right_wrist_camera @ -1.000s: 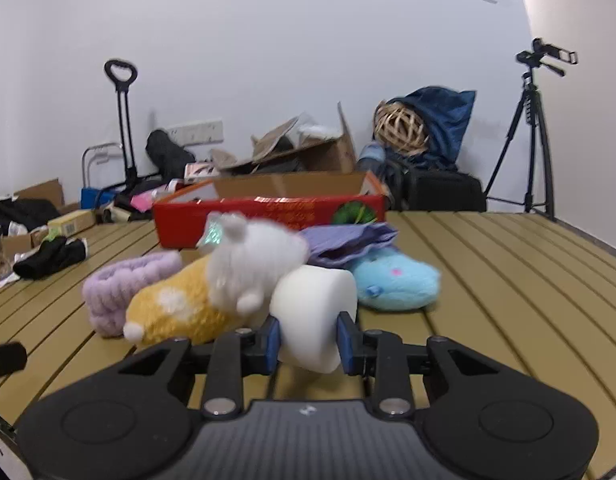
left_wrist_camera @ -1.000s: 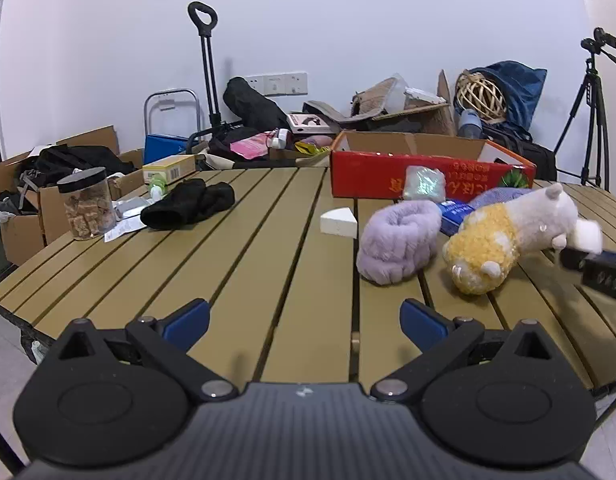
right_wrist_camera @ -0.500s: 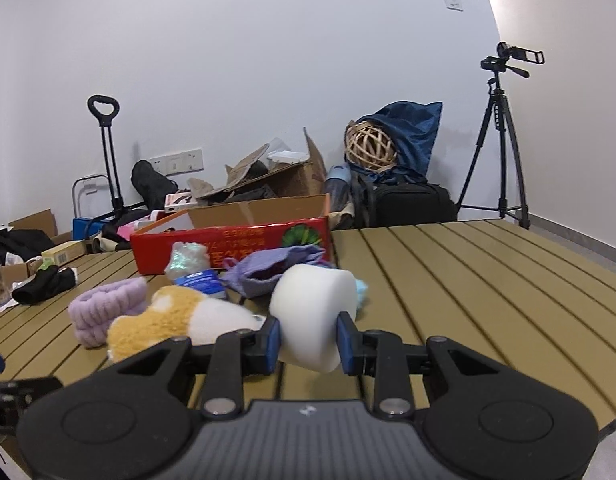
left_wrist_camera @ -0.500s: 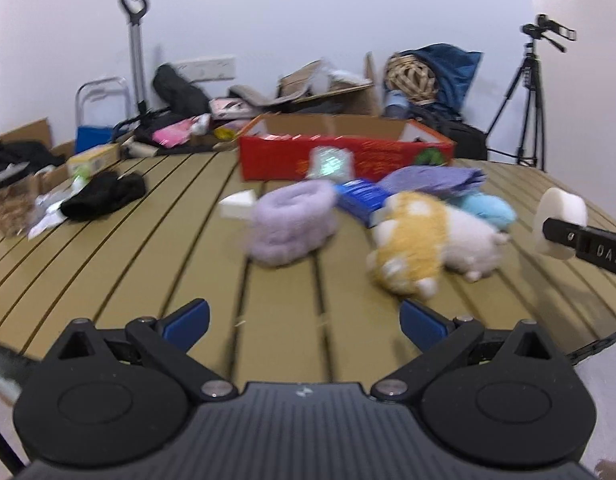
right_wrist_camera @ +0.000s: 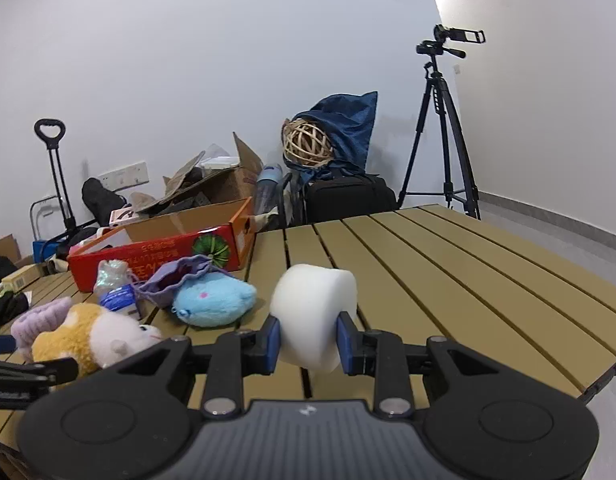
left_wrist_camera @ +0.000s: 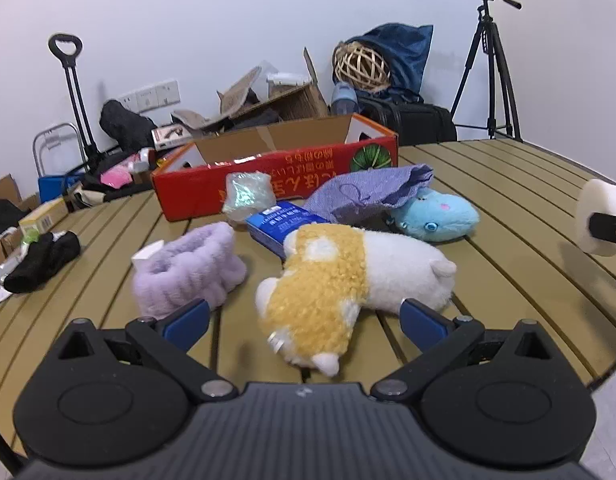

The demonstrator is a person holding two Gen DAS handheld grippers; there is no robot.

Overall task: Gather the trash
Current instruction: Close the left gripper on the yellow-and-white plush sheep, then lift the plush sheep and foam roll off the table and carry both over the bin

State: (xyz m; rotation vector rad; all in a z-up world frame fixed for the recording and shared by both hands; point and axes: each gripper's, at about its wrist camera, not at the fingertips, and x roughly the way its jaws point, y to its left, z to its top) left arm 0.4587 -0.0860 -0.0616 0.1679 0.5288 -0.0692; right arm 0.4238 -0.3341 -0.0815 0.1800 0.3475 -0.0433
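Observation:
My right gripper is shut on a white foam roll and holds it above the slatted table; the roll also shows at the right edge of the left wrist view. My left gripper is open and empty, close over a yellow and white plush toy. A crumpled clear wrapper, a blue packet and a small white foam wedge lie on the table near a red cardboard box.
A lilac fuzzy band, a blue plush, a purple pouch and a black cloth lie on the table. Boxes, a hand trolley, bags and a tripod stand behind it.
My left gripper has swung right from the table's left side and closed in on the plush toy. My right gripper has lifted and moved right with the foam roll.

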